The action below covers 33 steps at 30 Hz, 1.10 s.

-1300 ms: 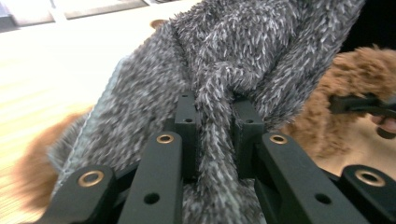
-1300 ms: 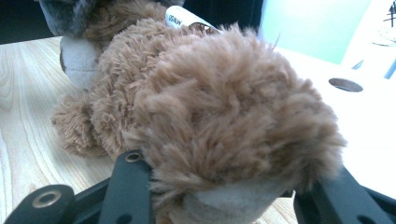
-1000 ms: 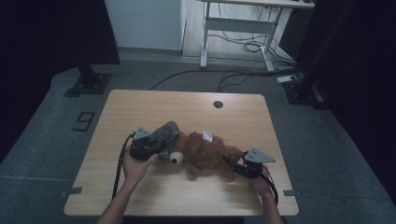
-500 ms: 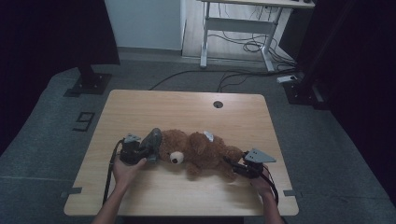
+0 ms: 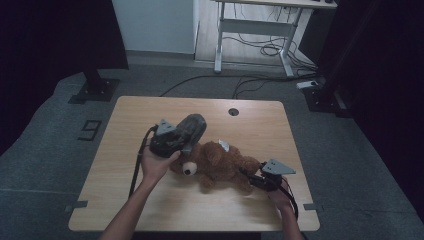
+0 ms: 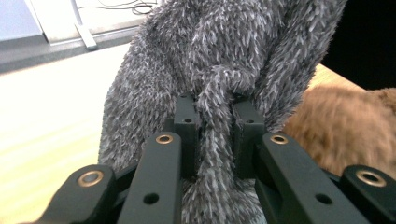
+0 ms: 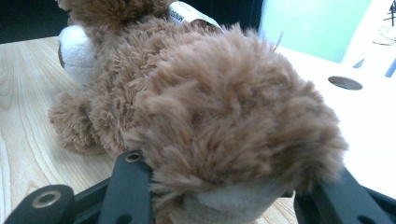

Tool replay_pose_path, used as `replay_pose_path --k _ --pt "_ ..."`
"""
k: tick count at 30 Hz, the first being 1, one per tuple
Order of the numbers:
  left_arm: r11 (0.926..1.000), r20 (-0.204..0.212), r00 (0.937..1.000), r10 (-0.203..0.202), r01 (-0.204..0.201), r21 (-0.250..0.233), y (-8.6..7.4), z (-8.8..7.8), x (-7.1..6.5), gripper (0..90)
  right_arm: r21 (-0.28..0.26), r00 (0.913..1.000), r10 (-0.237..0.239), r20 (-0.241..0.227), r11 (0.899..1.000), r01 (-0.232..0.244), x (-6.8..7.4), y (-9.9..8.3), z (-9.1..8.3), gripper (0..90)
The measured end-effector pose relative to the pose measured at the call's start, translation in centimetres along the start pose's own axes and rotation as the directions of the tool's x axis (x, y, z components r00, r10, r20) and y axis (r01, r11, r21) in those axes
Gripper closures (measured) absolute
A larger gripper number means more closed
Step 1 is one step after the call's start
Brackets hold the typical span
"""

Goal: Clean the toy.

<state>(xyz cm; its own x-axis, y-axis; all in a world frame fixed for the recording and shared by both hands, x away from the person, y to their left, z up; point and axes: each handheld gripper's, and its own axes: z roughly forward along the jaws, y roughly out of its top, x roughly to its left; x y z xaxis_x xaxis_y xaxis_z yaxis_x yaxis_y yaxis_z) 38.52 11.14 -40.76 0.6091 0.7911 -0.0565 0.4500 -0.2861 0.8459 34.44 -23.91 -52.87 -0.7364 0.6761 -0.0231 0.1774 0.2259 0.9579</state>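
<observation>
High view has the brown teddy bear (image 5: 220, 167) lying mid-table, right gripper (image 5: 256, 181) clamped on its squashy foot, left gripper (image 5: 186, 136) pinching a fold of soft grey plush fabric (image 5: 192, 127) above its head.

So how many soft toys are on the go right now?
2. A brown bear lies mid-table, its foot in the right hand-held gripper. A grey fuzzy piece is pinched in the left hand-held gripper, raised above the bear's head.

Teddy bear (image 5: 220, 165) brown, white muzzle; fuzzy cloth (image 5: 190, 131) flecked grey; bench (image 5: 250, 125) pale wood grain; fingers (image 6: 187, 126) black.
</observation>
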Motion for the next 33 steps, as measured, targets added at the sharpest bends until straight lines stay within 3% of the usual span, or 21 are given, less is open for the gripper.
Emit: replay_pose_path --k 3,7,10,14,17,25,29,33 --pt "0.9982 -0.003 0.9999 0.016 -0.015 0.058 -0.1 2.0 -0.5 75.6 0.0 1.0 -0.003 0.001 1.0 0.003 0.0 0.0 0.0 54.7" --pt "0.9938 0.023 0.9994 -0.025 0.022 0.109 -2.0 3.7 0.0 75.7 -0.002 1.0 -0.003 -0.005 1.0 0.003 0.0 0.0 -0.1 54.3" --pt "0.9957 0.051 0.9968 -0.062 0.058 0.072 -3.2 3.4 0.4 75.8 -0.003 0.9999 -0.002 -0.012 1.0 0.002 0.1 0.1 0.0 53.2" --pt "0.9979 0.052 0.9981 -0.033 0.03 0.057 -4.2 2.8 -0.2 76.2 0.008 0.9996 -0.008 -0.027 1.0 0.008 0.2 0.6 -0.4 46.1" --pt "0.9987 0.062 0.9975 -0.034 0.031 0.041 -5.0 2.2 -0.3 76.4 -0.002 0.9977 0.038 -0.056 0.999 -0.039 0.2 1.5 -1.2 38.5" --pt "0.9989 0.091 0.9948 -0.046 0.047 -0.002 -6.9 1.0 -0.6 76.7 -0.14 0.9885 0.108 -0.105 0.983 -0.122 0.9 5.8 -3.5 27.1" --pt "0.9982 0.104 0.9931 -0.053 0.056 -0.021 -7.7 0.3 -0.9 76.7 -0.074 0.9913 0.1 -0.086 0.992 -0.106 1.1 7.6 -2.6 24.6" --pt "0.9974 0.125 0.9905 -0.059 0.063 -0.034 -8.6 -0.5 -0.9 76.6 0.073 0.9892 0.118 -0.087 0.991 -0.112 1.4 7.4 -0.1 18.8"
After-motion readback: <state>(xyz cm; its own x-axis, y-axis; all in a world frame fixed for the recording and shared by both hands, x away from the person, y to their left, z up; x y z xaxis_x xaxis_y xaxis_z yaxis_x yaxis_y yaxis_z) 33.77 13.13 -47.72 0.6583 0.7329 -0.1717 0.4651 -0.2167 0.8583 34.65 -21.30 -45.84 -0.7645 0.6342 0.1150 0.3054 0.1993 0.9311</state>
